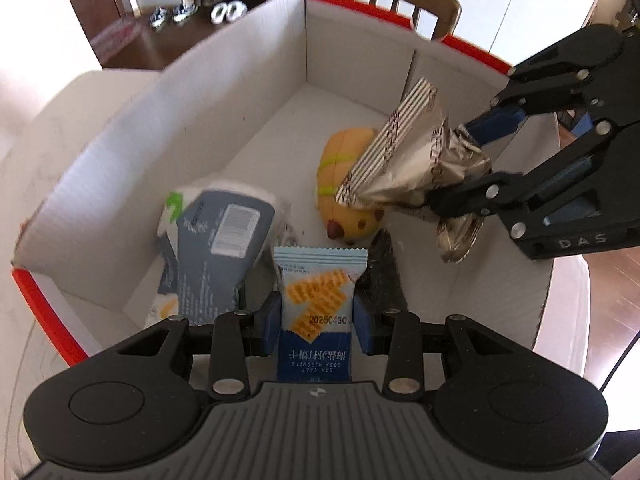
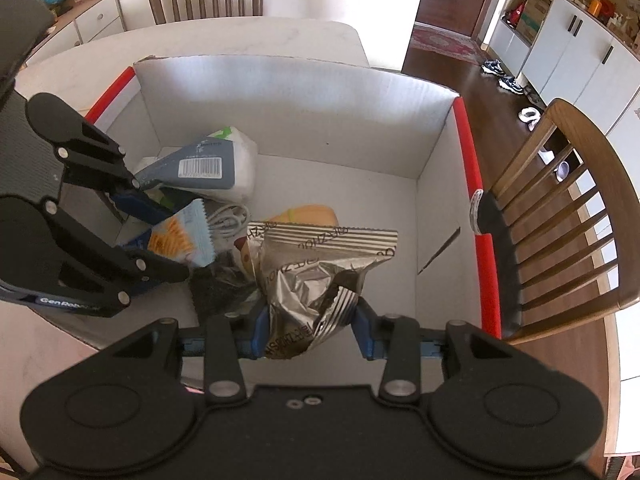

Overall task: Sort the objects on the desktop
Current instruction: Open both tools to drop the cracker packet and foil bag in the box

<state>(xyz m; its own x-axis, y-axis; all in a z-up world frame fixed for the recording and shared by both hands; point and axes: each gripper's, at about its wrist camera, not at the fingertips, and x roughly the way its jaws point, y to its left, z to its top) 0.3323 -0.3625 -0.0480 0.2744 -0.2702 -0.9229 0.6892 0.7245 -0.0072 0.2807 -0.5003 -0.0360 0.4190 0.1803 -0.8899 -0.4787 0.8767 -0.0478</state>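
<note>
An open white cardboard box (image 1: 200,128) with red edges fills both views. My left gripper (image 1: 316,320) is shut on a blue soda biscuit packet (image 1: 316,292), held upright over the box's near side. My right gripper (image 1: 468,164) reaches in from the right, shut on a crumpled silver packet (image 1: 404,152) with a striped end. In the right wrist view, the right gripper (image 2: 310,320) pinches the silver packet (image 2: 308,264) above the box (image 2: 320,112) floor. The left gripper (image 2: 168,240) holds the biscuit packet (image 2: 184,236) to its left.
On the box floor lie a grey tissue pack (image 1: 216,240), a yellow plush toy (image 1: 340,168), a black packet (image 1: 384,268) and a white cable (image 2: 228,220). The box stands on a pale table (image 2: 240,36). A wooden chair (image 2: 560,220) is at the right.
</note>
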